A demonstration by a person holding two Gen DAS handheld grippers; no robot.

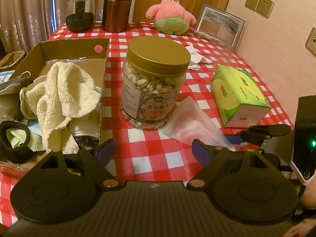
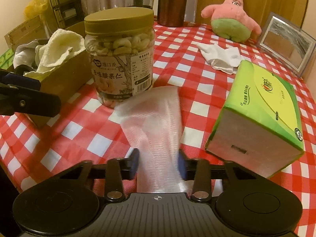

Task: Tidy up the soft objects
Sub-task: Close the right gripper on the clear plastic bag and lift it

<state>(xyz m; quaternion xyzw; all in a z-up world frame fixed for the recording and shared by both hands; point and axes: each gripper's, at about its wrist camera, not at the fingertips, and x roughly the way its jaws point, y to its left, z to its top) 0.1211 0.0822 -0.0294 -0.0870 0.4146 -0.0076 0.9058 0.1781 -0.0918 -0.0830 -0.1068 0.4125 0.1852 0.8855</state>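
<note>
A sheer white mesh cloth (image 2: 156, 122) lies on the checked tablecloth (image 2: 59, 138) and runs between the pads of my right gripper (image 2: 159, 163), which is closing around its near end. The cloth also shows in the left wrist view (image 1: 189, 118). My left gripper (image 1: 153, 152) is open and empty, hovering in front of the cashew jar (image 1: 156, 83). A cardboard box (image 1: 75, 49) at left holds a cream towel (image 1: 63, 90) and other soft items. A pink plush star (image 1: 170, 11) and a white sock (image 2: 221, 58) lie at the back.
A green tissue box (image 2: 262, 106) lies right of the mesh cloth. A picture frame (image 1: 219, 25), a brown canister (image 1: 116, 9) and a glass jar (image 1: 80, 11) stand at the table's far edge. The wall is close on the right.
</note>
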